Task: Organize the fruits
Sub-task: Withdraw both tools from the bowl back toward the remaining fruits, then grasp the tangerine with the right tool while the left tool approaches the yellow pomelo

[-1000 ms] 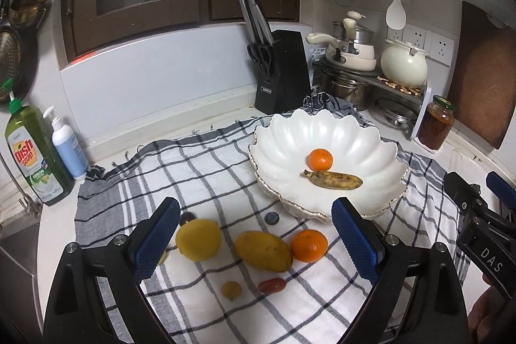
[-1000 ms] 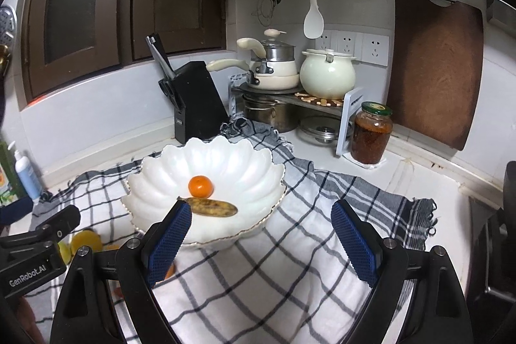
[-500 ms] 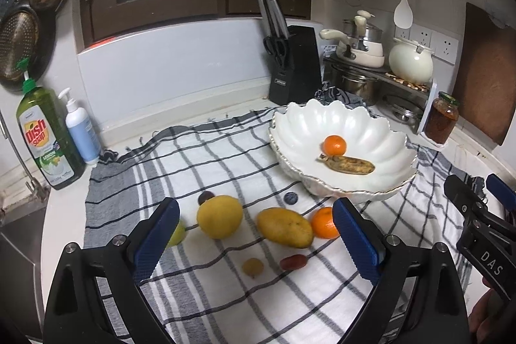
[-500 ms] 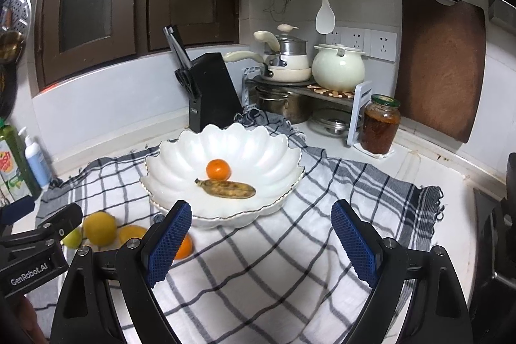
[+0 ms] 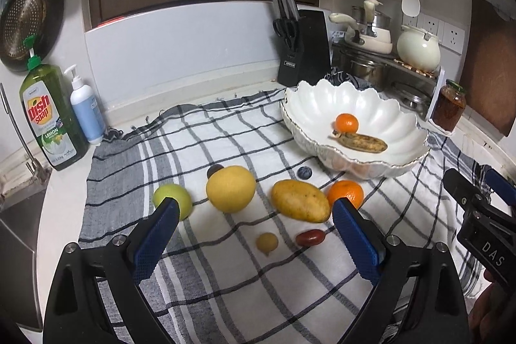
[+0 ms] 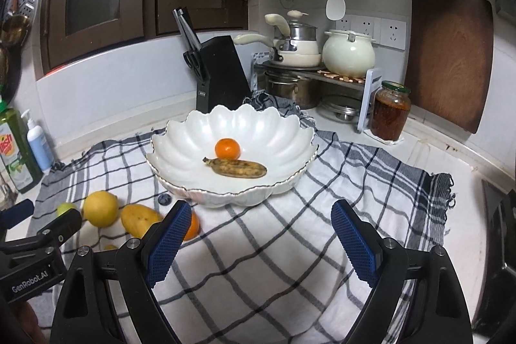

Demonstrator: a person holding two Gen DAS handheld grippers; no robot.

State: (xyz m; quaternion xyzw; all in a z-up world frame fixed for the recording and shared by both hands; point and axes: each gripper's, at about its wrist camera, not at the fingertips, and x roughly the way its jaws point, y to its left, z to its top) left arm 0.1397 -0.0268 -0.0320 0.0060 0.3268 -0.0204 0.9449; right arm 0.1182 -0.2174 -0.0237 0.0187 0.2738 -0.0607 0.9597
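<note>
A white scalloped bowl (image 5: 300, 105) (image 6: 258, 126) on the checked cloth holds a small orange (image 5: 346, 122) (image 6: 227, 148) and a browned banana (image 5: 361, 142) (image 6: 238, 168). On the cloth in front of it lie a yellow lemon (image 5: 230, 188) (image 6: 99, 208), a mango (image 5: 300, 200) (image 6: 138, 220), an orange (image 5: 345, 193) (image 6: 191, 226), a green fruit (image 5: 172, 199), a red date-like fruit (image 5: 310, 237), a small yellow fruit (image 5: 266, 242) and a dark blue berry (image 5: 304, 172). My left gripper (image 5: 254, 234) is open above these loose fruits, holding nothing. My right gripper (image 6: 258, 234) is open and empty before the bowl.
A knife block (image 5: 303, 54) stands behind the bowl. Pots on a rack (image 6: 309, 60), a jar (image 6: 389, 110) and a wooden board (image 6: 448, 54) fill the back right. Dish soap (image 5: 48, 115) and a pump bottle (image 5: 86, 108) stand at the left by the sink edge.
Both grippers have sunk and drawn back a little; the bowl and the loose fruits sit higher in both views. Nothing was picked up and the jaws kept their width.
</note>
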